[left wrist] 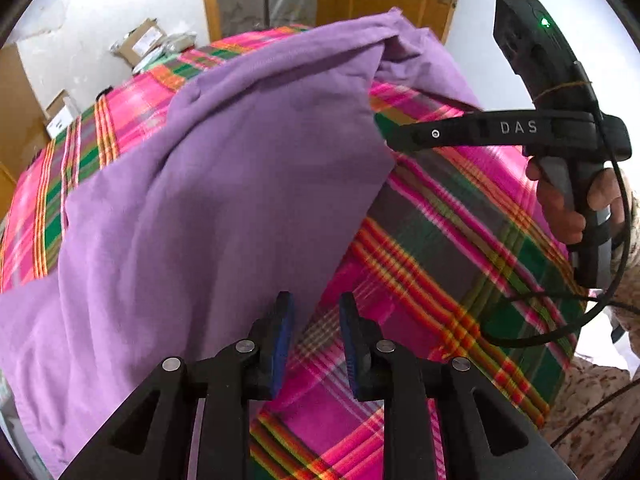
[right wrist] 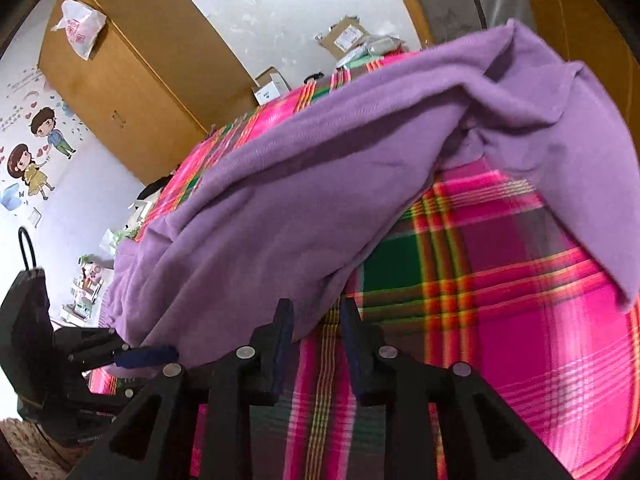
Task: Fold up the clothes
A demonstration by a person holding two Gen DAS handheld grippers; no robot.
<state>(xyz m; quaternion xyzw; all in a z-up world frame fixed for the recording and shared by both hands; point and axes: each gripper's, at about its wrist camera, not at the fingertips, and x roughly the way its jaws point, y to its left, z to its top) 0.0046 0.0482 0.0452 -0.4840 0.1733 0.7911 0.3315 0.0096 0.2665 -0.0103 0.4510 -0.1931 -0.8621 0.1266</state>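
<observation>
Lying on plaid bedcover (left wrist: 460,240), purple garment (left wrist: 220,180); left tool (left wrist: 316,316), right tool (right wrist: 316,316) both parted, empty.

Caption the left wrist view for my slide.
Open left gripper beside the purple fleece garment on the pink plaid bedcover.

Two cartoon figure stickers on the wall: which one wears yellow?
The lower cartoon figure, long-haired, in a yellow dress, nearer the picture's left edge. The upper cartoon figure wears a blue top and green trousers.
</observation>
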